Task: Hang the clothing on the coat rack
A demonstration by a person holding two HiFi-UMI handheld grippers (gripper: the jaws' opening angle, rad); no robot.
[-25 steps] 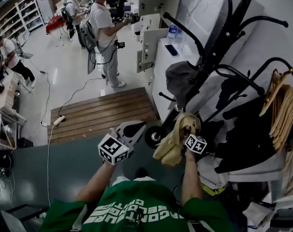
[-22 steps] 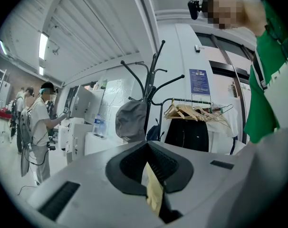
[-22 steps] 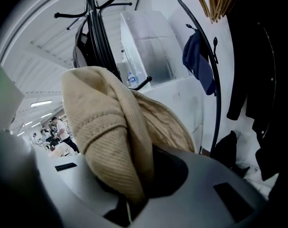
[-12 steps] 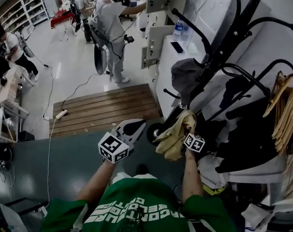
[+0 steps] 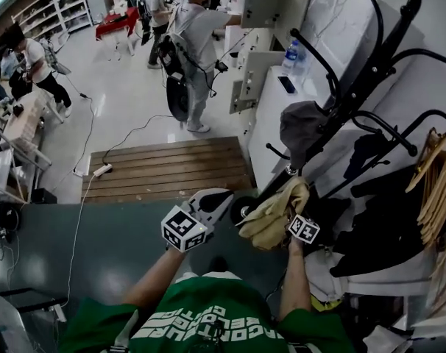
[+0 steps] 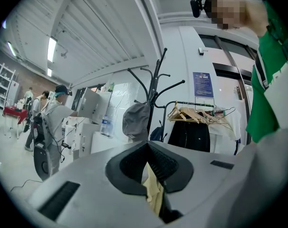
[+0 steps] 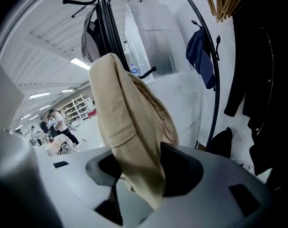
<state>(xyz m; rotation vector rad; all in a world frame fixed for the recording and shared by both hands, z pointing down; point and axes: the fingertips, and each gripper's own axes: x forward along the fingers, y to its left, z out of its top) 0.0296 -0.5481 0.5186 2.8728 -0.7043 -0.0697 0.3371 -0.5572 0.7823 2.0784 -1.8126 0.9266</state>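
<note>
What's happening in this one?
A person with a gripper in each hand is hanging a beige garment on the coat rack. The left gripper is shut on a fold of it. The right gripper has just been opening its jaws, with the cloth draped loosely between them near a low hook. Whether the hook has caught it cannot be told.

Pale glossy floor (image 5: 127,116), trailing cables (image 5: 83,149), power strip (image 5: 101,170). Wooden slatted platform (image 5: 171,169) beside dark grey-green floor strip (image 5: 83,248). White cabinets (image 5: 271,116) against wall, water bottle (image 5: 288,56) on top. Open shelving (image 5: 68,6) and red table (image 5: 116,22) at far end. Several people (image 5: 193,43) standing about. Garment rail with wooden hangers (image 6: 194,114) and dark clothes. Blue notice (image 6: 202,84) on white wall. Slanted ceiling, strip lights (image 6: 51,49) on.
</note>
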